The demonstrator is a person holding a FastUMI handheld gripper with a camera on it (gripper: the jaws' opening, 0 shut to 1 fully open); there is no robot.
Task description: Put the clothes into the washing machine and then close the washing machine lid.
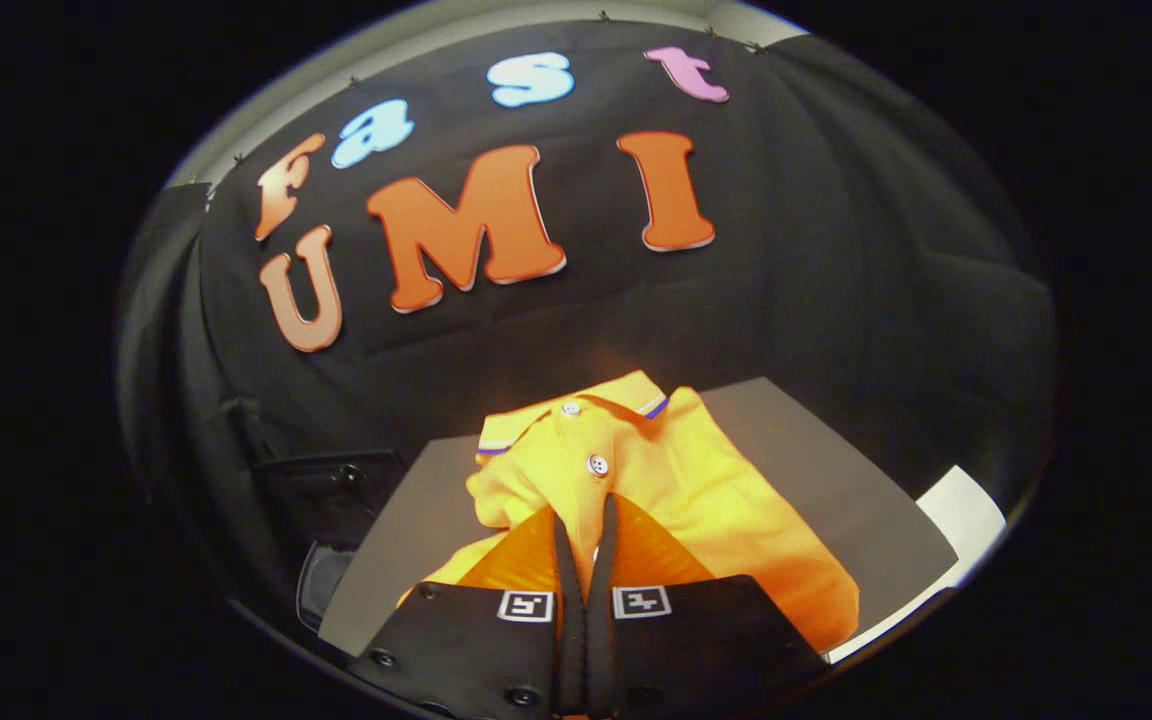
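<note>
Tongs (584,515) pinching yellow shirt (696,480) near buttons | lifting advice: raising high so fabric is clearing gray board (826,450).

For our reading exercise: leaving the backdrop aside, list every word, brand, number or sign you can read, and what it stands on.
None readable.
Yellow polo shirt, pinched between the tongs: plain fabric, no print or logo.
Square markers on the tongs: coded patterns, no words.

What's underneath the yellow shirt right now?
The yellow shirt lies on a grey board, bare on both sides. The gripper is pinched shut on the shirt's placket. Whatever lies directly beneath the fabric is covered.
</note>
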